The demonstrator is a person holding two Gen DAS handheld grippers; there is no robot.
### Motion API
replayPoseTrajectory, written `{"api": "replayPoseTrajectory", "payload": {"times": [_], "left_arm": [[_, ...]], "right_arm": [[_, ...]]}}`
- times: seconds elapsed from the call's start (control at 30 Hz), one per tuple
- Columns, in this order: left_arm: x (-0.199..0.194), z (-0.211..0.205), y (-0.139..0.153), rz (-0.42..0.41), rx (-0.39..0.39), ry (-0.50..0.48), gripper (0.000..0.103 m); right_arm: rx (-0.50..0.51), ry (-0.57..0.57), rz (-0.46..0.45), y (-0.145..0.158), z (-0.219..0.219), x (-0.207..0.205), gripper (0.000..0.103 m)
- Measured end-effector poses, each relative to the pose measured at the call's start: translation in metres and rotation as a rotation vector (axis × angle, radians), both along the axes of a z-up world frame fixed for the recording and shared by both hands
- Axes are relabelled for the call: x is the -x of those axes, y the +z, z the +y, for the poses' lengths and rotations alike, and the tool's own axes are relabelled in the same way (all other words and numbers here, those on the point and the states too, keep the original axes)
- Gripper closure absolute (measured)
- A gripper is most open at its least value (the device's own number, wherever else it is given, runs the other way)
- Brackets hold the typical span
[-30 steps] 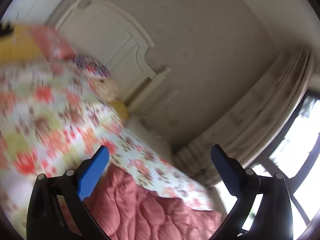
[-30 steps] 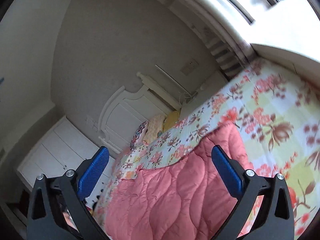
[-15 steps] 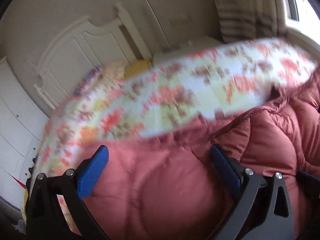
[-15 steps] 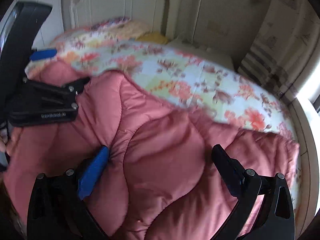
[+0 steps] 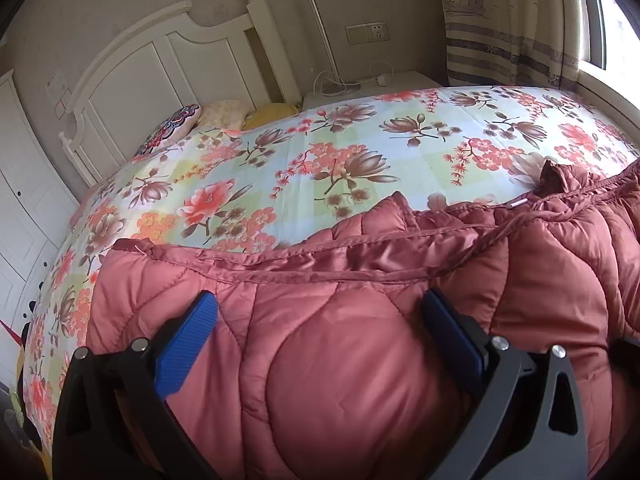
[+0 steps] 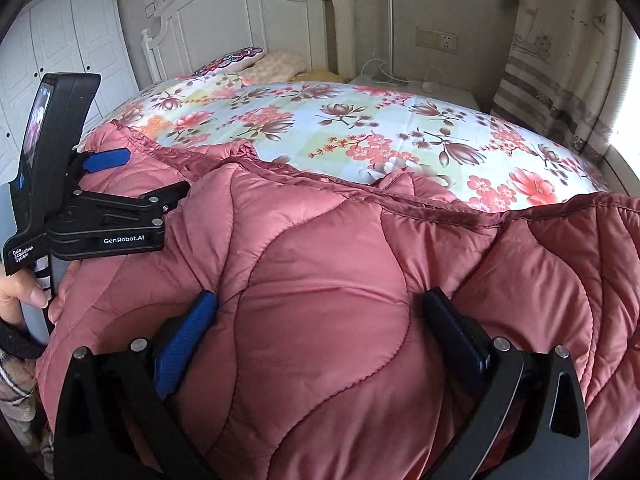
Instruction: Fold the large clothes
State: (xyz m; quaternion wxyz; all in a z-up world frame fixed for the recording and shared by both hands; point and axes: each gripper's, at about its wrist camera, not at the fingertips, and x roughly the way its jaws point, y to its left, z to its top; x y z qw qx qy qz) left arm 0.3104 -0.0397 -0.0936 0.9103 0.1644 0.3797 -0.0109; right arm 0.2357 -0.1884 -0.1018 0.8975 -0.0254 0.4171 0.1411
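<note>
- The left gripper (image 5: 320,320) had its blue-padded fingers (image 5: 188,340) spread wide, both pressed down into the puffed quilting of the pink padded coat (image 5: 360,340), with a broad bulge of fabric swelling up between them; nothing was pinched.
- The right gripper (image 6: 320,320) was likewise spread wide, its fingers (image 6: 186,342) sunk into the coat (image 6: 340,280) on either side of a quilted mound, not clamped on it.
- In the right wrist view the left gripper (image 6: 106,160) appeared at the far left, lying over the coat's left part, held by a hand (image 6: 24,292) at its grip.
- The coat lay spread across the near part of the bed (image 5: 360,140), its piped hem edge running left to right just beyond both grippers, with a small raised fold at the far right in the left wrist view.
- The floral bedsheet (image 6: 360,120) stretched bare beyond the coat towards the far side.
- Pillows (image 5: 224,114) lay at the far left against the white headboard (image 5: 160,64).
- A bedside stand (image 5: 380,84) with a cable stood at the far side, a curtain (image 5: 512,20) hung at the far right, and a white wardrobe (image 6: 72,40) stood at the far left.
</note>
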Motion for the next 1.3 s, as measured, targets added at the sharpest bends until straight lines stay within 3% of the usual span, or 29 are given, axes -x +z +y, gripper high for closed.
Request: {"api": "replayPoseTrajectory", "payload": {"times": [0.1, 0.17, 0.27, 0.3, 0.4, 0.47, 0.57, 0.73, 0.83, 0.9, 0.97, 1.03, 1.1, 1.2, 1.3], "left_arm": [[-0.003, 0.002, -0.002, 0.013, 0.008, 0.007, 0.002], [-0.003, 0.005, -0.002, 0.021, 0.026, 0.010, 0.002], [-0.003, 0.007, -0.001, 0.026, 0.037, 0.012, 0.002], [-0.003, 0.007, -0.001, 0.028, 0.038, 0.012, 0.002], [-0.004, 0.007, -0.001, 0.030, 0.041, 0.013, 0.002], [-0.005, 0.009, -0.001, 0.037, 0.054, 0.015, 0.002], [-0.007, 0.010, -0.001, 0.042, 0.062, 0.019, 0.002], [-0.008, 0.010, -0.002, 0.047, 0.071, 0.020, 0.002], [-0.009, 0.011, -0.002, 0.052, 0.079, 0.021, 0.002], [-0.008, 0.012, -0.002, 0.052, 0.085, 0.022, 0.002], [-0.008, 0.012, -0.002, 0.051, 0.088, 0.024, 0.002], [-0.009, 0.011, -0.002, 0.054, 0.085, 0.025, 0.002], [-0.009, 0.012, -0.003, 0.054, 0.086, 0.026, 0.002], [-0.009, 0.012, -0.003, 0.053, 0.085, 0.026, 0.002], [-0.009, 0.012, -0.003, 0.052, 0.085, 0.025, 0.002]], "right_arm": [[-0.009, -0.033, 0.020, 0.019, -0.005, -0.002, 0.005], [0.000, -0.062, -0.054, 0.044, -0.014, 0.004, 0.005], [0.095, -0.161, -0.177, 0.070, -0.039, 0.012, 0.005], [0.125, -0.208, -0.170, 0.066, -0.052, 0.009, 0.005], [0.135, -0.311, 0.005, 0.023, -0.093, -0.016, 0.005], [0.028, -0.305, 0.092, -0.005, -0.111, -0.028, 0.004], [0.027, -0.299, 0.094, 0.005, -0.112, -0.029, 0.005], [-0.017, -0.362, -0.029, 0.037, -0.134, -0.009, 0.005], [-0.014, -0.381, 0.084, 0.006, -0.149, -0.020, 0.005], [-0.115, -0.374, 0.144, -0.015, -0.162, -0.023, 0.004], [-0.166, -0.404, 0.154, -0.011, -0.171, -0.020, 0.004], [-0.113, -0.430, 0.126, 0.003, -0.168, -0.014, 0.005], [-0.017, -0.445, 0.017, 0.034, -0.149, 0.002, 0.005], [-0.049, -0.298, -0.092, 0.070, -0.101, 0.022, 0.005], [-0.036, -0.102, -0.072, 0.069, -0.035, 0.021, 0.005]]}}
